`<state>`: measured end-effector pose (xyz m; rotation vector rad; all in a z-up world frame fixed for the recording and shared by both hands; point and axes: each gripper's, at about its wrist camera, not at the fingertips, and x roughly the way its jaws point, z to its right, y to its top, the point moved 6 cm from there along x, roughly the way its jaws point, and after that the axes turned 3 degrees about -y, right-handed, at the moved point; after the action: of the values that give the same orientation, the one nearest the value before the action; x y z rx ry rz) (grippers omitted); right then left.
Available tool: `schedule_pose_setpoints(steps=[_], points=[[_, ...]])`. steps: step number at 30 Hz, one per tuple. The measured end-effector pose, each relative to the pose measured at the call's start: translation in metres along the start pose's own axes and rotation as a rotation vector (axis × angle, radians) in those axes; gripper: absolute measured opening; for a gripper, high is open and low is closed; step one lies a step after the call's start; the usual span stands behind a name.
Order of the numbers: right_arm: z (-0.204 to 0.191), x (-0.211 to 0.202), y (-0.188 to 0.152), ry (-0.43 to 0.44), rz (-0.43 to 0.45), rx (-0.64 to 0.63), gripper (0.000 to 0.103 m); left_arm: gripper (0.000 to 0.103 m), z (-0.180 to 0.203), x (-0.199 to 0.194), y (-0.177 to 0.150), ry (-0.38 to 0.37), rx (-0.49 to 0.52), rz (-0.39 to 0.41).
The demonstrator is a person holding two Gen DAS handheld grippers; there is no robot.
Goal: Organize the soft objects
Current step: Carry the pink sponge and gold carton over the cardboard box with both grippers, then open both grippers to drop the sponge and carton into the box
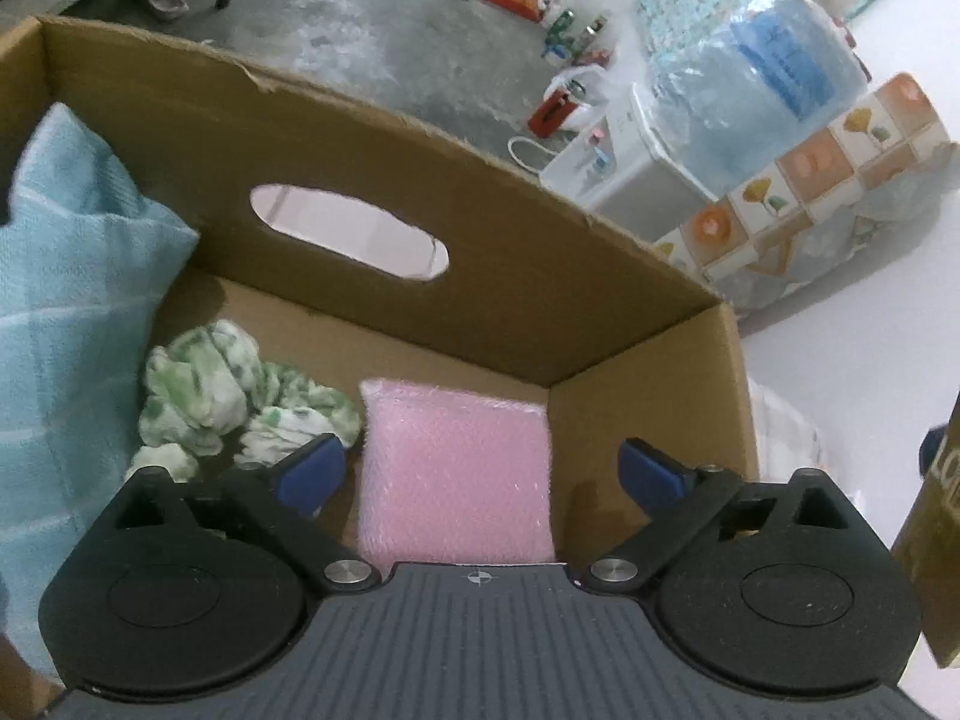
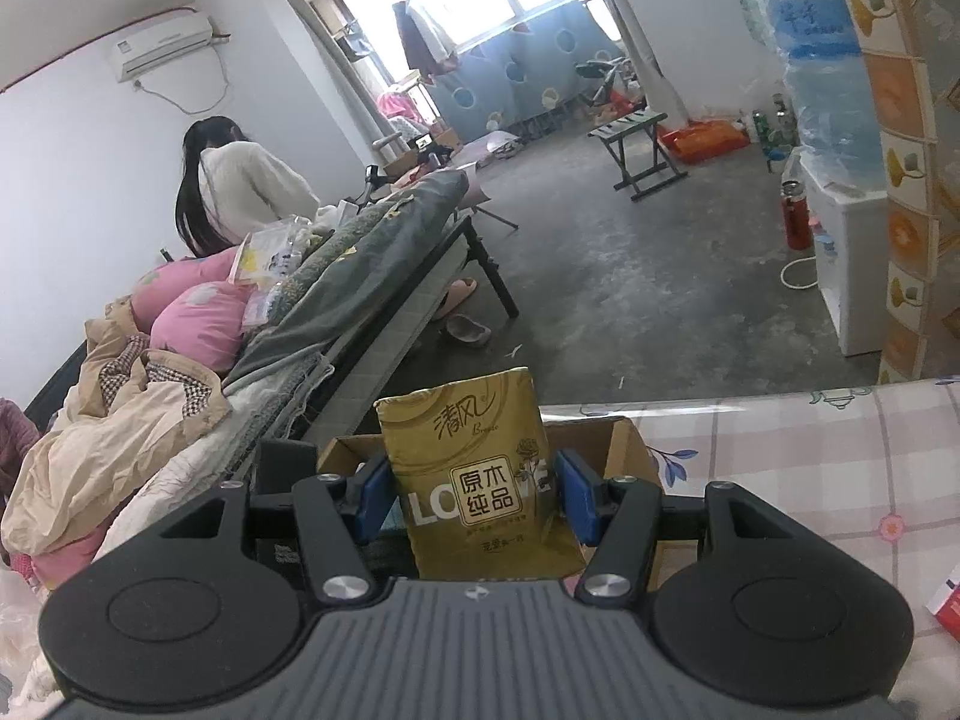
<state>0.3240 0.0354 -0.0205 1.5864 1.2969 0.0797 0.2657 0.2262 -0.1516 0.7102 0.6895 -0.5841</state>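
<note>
Inside the brown cardboard box (image 1: 420, 180), left tongs (image 1: 480, 468) gape wide above the pink sponge pad (image 1: 456, 468); right tongs (image 2: 471, 498), clamping the gold tissue pack (image 2: 474, 468), should lower it beside.

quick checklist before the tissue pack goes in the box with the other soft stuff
1. Left gripper open, pads clear of the pink sponge: ok.
2. Sponge lying flat on the floor of the cardboard box: ok.
3. Right gripper pads pressed on both sides of the gold tissue pack: ok.
4. Free floor space in the box, beside the green-and-white cloth and blue towel: ok, bare cardboard near the handle hole.
5. Left gripper out of the pack's way: not ok, it hangs over the box.
6. Pack above the box opening: cannot tell.
</note>
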Motion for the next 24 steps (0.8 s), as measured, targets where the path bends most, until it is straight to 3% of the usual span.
schedule_pose_setpoints(steps=[6,11,15,19,24], points=[[-0.012,-0.025,0.003,0.005,0.028,-0.015,0.062,0.098,0.001,-0.041,0.005,-0.027,-0.022,0.058],[-0.04,-0.041,-0.004,0.057,0.002,-0.054,0.062,0.098,0.003,-0.122,0.003,-0.061,0.021,0.18],[-0.072,-0.027,-0.022,0.088,-0.099,-0.103,0.062,0.099,-0.013,-0.19,-0.004,-0.008,0.009,0.284],[-0.099,0.016,-0.053,0.09,-0.27,-0.126,0.062,0.099,-0.034,-0.232,-0.015,0.073,-0.011,0.344],[-0.105,0.083,-0.094,0.0,-0.458,-0.103,0.062,0.099,-0.05,-0.245,-0.027,0.08,-0.048,0.34]])
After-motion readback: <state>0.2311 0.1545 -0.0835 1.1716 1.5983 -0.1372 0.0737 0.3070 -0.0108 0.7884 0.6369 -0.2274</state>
